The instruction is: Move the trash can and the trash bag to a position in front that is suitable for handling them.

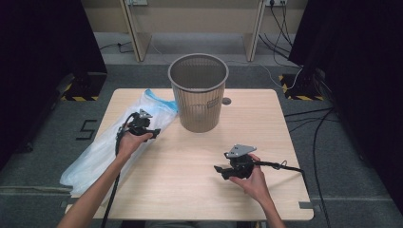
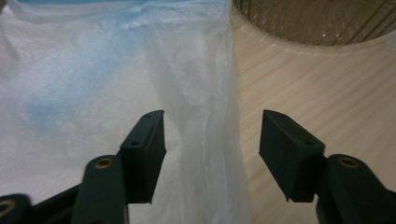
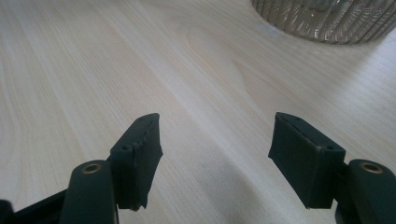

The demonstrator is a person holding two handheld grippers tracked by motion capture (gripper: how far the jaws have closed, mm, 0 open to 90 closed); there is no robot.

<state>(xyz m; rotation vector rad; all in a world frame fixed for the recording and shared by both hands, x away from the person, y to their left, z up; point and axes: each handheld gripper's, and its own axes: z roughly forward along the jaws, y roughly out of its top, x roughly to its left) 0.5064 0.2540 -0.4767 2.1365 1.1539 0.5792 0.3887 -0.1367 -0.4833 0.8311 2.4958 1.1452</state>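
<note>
Evidently the work in hand is getting hold of the plastic bag (image 1: pixel 107 147) that lies flat along the tabletop (image 1: pixel 190 180), most likely to line the mesh bin (image 1: pixel 198 92) with it; this is a judgement from how things lie, since the bag is not yet lifted. The left gripper (image 1: pixel 145 124) hovers over the bag's far end, and in the left gripper view its jaws stand wide apart with nothing between them but air. The bag's thin right-hand edge (image 2: pixel 224 140) runs up between the two jaws, with most of the white and pale blue film spread under and beyond the left jaw, and bare wood under the right one. The bin stands just ahead and to the right of that gripper.

The right gripper (image 1: pixel 223 171) is held well apart from the bag, low over bare tabletop, its jaws equally wide and empty; in its own view the bin's base (image 3: pixel 327 21) sits ahead and to the right.

So the step is the approach to the first pinch. The next move calls for lowering the left gripper until one jaw slides under or presses the film's edge, then closing on a fold of it. The film is slack and slippery, so a shallow bite may slip free.
</note>
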